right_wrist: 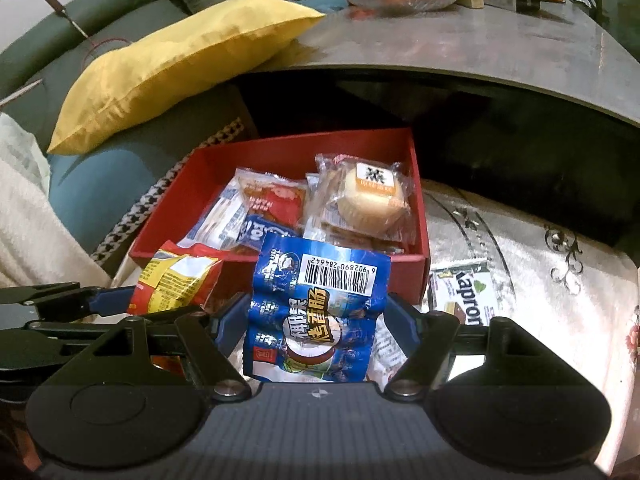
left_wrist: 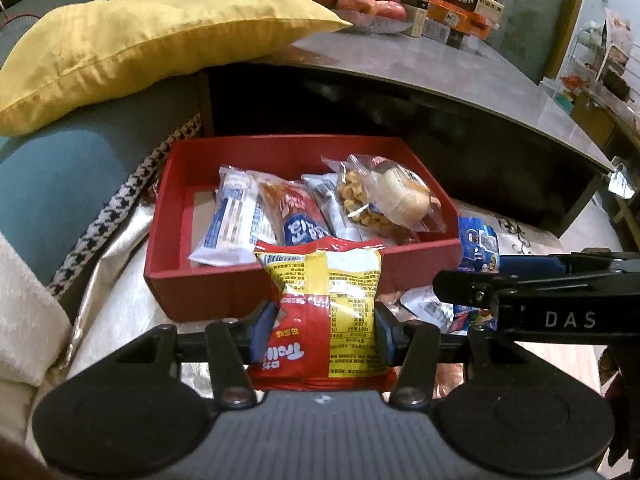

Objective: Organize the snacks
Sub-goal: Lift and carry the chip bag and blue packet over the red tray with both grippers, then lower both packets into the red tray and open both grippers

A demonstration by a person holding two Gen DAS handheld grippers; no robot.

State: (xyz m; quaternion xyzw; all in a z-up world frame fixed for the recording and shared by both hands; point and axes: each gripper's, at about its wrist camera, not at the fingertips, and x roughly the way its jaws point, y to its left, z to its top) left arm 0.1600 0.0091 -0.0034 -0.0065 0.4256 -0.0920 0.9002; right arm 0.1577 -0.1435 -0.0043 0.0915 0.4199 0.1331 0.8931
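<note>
So both claws are loaded at once here. The left claw (left_wrist: 325, 322) is clenched on a red and yellow snack bag (left_wrist: 320, 312), pinched across its middle with the top flopping up free. The right claw (right_wrist: 316, 320) is grasping a blue sausage pack (right_wrist: 316, 312), barcode side up, and that one looks squeezed at the sides too. Both are hanging just in front of the near wall of the red box (left_wrist: 208, 284), not over it yet.

The box sits on a pale patterned cloth (right_wrist: 520, 240) in front of a dark worktop (left_wrist: 440, 64), and it's already pretty full on the right: a clear-wrapped cake (right_wrist: 372, 200), a bag of crunchy nuggets (left_wrist: 356, 196), a red and blue wrapper (left_wrist: 296, 216) and a white and blue one (left_wrist: 236, 216). The only bare floor I can see is the far left corner.

What I'd worry about:
- both bags are soft, so a pinch across the middle could let them slide out, especially the slick blue one
- the two claws are right next to each other, so going in together could bump them
- dropping on the right heap could spill a pack over the low wall
- there's still a green and white wafer pack (right_wrist: 464, 292) lying on the cloth right of the box, easy to knock or forget
</note>
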